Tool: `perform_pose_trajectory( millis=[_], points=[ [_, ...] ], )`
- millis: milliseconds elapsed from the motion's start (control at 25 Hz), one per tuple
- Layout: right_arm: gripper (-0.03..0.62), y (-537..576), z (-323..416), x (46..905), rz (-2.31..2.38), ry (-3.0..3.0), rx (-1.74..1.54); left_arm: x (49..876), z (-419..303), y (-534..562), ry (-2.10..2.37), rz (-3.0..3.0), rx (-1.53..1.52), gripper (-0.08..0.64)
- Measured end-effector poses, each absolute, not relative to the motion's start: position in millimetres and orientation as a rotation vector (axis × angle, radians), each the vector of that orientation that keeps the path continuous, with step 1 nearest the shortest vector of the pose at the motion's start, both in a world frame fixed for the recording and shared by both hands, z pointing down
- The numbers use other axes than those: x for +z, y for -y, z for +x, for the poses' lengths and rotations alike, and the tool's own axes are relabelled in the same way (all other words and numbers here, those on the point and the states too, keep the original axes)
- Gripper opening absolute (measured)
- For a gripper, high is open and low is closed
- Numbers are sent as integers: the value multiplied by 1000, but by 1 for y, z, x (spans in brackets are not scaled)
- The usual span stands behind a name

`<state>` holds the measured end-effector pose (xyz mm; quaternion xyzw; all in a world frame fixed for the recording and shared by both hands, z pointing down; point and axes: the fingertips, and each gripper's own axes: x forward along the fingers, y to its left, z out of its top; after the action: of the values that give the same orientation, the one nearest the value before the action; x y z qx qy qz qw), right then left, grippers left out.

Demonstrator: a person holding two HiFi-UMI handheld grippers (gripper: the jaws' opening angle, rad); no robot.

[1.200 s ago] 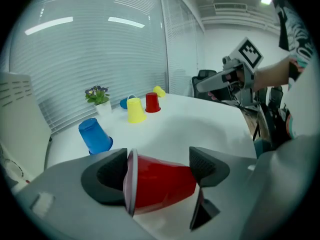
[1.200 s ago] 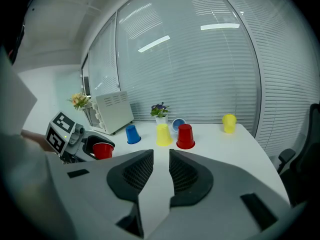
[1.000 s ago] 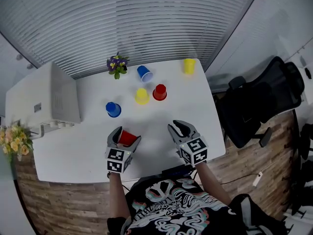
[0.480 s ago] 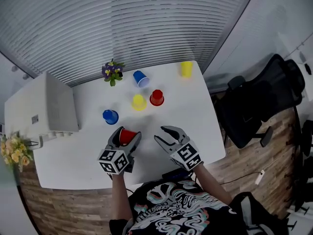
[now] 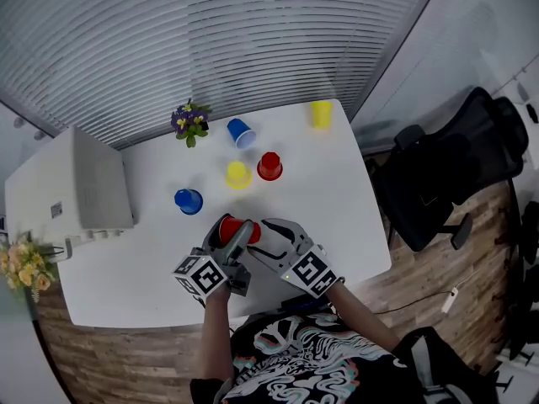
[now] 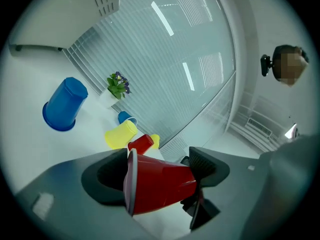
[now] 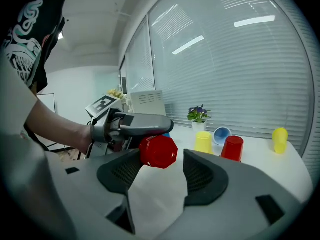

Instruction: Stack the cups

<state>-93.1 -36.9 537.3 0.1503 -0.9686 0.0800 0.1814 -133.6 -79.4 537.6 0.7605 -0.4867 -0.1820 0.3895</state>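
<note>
While the left gripper (image 5: 233,242) is clamped on a red cup (image 6: 162,184), holding it across the wall so that it lies sideways with its rim to the left in the left gripper view, the right gripper (image 7: 162,170) faces it with its jaws wide. They have just been opening, and the cup's closed base sits between them with neither pad closed on it. Both grippers meet above the near part of the white desk (image 5: 337,209). Farther out stand three upside-down cups: a blue cup (image 5: 188,200) to the left, then a yellow cup (image 5: 237,173) and a second red cup (image 5: 269,166) just beside each other. Behind them a tipped blue cup (image 5: 241,132) lies on its side near a small flower pot (image 5: 189,123). Another yellow cup (image 5: 320,114) stands at the far right corner.
</note>
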Motion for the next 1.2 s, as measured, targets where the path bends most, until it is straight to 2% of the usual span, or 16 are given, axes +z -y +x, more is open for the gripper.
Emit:
perform_pose_trajectory(
  millis=[120,280,600,1000,1200],
  points=[
    [253,40,-93,534,435,2754,265,534,-131,80,1183,1913,-534,383],
    [219,41,-94,532,435,2774,321,531,-131,82,1146,1911,-593,382],
    [216,48,-92,522,534,2807,447,523,-125,86,1083,1902,-672,379],
    [215,54,-79,525,572,2778,395,529,-126,95,1161,1978,-539,373],
    [215,68,-64,531,653,2743,383,549,-134,105,1302,2042,-261,373]
  ],
)
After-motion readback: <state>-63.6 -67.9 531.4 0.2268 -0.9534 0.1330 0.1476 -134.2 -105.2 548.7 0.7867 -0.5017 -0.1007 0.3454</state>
